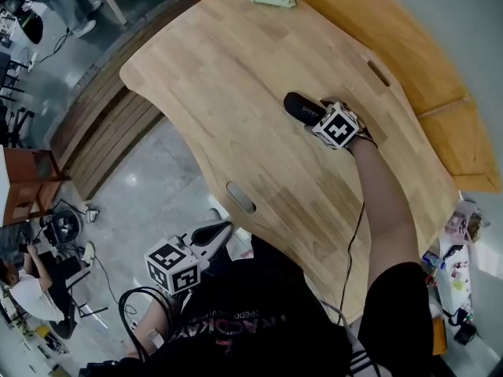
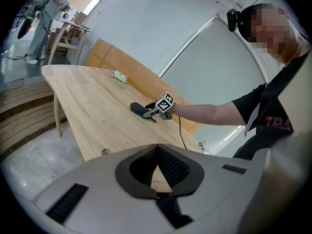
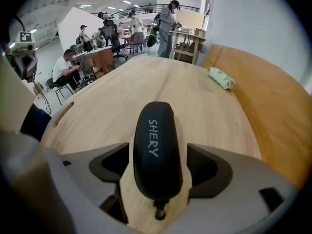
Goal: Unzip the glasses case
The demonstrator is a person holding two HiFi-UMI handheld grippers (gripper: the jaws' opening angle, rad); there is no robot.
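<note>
Head view: glasses case point(image 1: 301, 107) flat on the wooden table point(image 1: 236, 77), toward its far right part, with the right gripper point(image 1: 317, 119) down over the near end. Off the table edge, close to the body, left gripper point(image 1: 214, 234), well apart from the case. Zip and jaw gap too small to read here.

Left gripper view: left gripper point(image 2: 156, 179) with jaws pressed together on nothing. Far off and tiny, the glasses case point(image 2: 138, 109) with the right gripper point(image 2: 152, 114) at it; contact impossible to judge.

Right gripper view: right gripper point(image 3: 158, 172) with jaws spread wide, one either side of the glasses case point(image 3: 157, 145), pads apparently just clear of the shell, so nothing gripped yet. Probably a light, stiff moulded shell with a smooth, rounded skin, likely to slide or spin on the wood unless pinned; best clamped across its width. At the near end, zip pull point(image 3: 159, 211), small and dangling, a fiddly pinch. Zip line itself hidden under the curve; far end foreshortened
</note>
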